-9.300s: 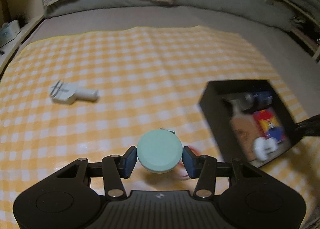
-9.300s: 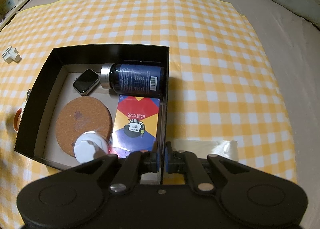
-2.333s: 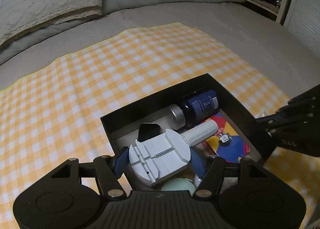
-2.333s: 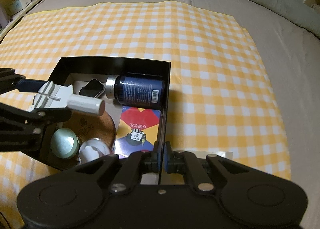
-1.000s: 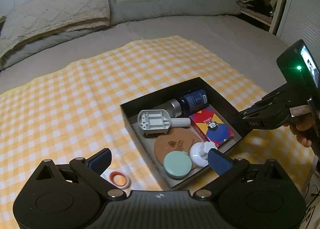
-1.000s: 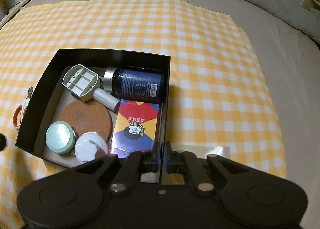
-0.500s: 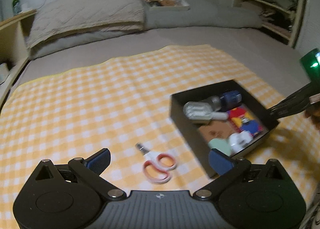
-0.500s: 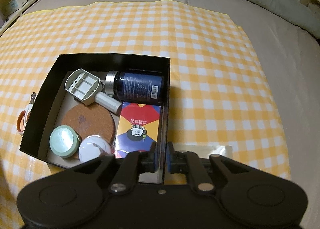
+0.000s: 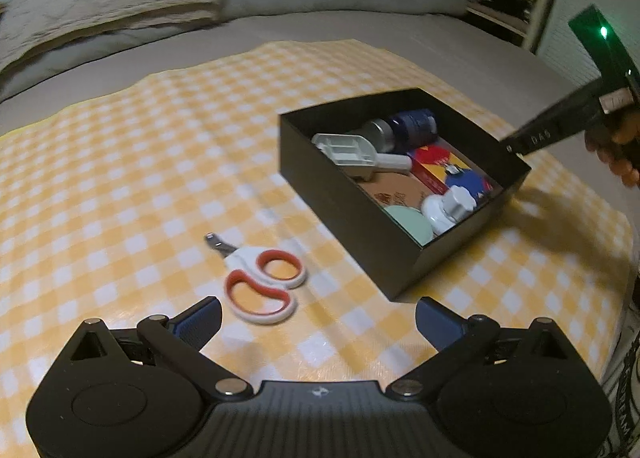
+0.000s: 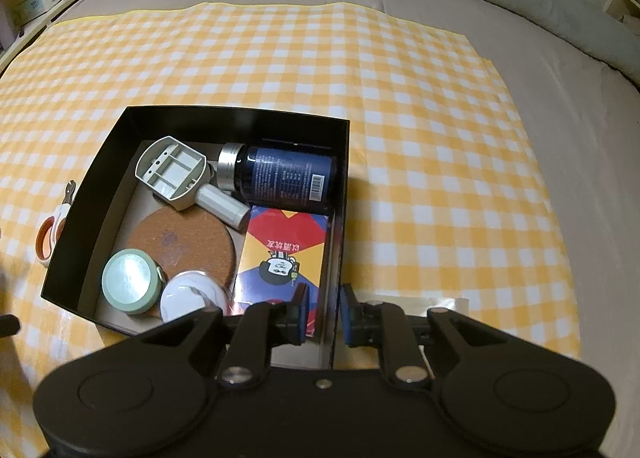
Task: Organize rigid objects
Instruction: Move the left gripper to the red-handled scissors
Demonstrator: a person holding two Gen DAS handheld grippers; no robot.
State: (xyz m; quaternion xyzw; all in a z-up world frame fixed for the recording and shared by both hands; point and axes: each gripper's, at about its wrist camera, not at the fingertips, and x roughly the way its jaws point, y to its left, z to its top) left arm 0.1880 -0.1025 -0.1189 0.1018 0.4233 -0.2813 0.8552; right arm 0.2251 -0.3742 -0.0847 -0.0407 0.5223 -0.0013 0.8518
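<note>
Since a second ago the left tool (image 9: 316, 318) has swung away from above the black box (image 9: 352, 213) and come lower, so that the red-and-white scissors (image 9: 262, 284) on the checked cloth (image 9: 132, 177) now lie just ahead of its widely spread, empty jaws. The right tool (image 10: 323, 312) has just been opening: its jaws stood pinched on the box's near right wall and now straddle that wall with a visible gap on each side.

The scissors lie just outside the box's left wall, blades pointing away from the left tool. Inside the box sit the dark bottle (image 10: 286, 181), the grey handled tool (image 10: 180, 173), the cork coaster (image 10: 184, 246), the card pack (image 10: 284, 254), the green round tin (image 10: 130, 282) and a white cap (image 10: 188, 298).

Risks, as I judge them: the scissors are flat and thin, so the pads may skid over the handles or drag the cloth into folds on the soft bed. With the right tool's hold eased, the box could slide if bumped during the drop.

Room: left of the box the cloth is bare and wide. Inside it floor space is nearly used up, so the scissors would likely rest on top of the coaster
</note>
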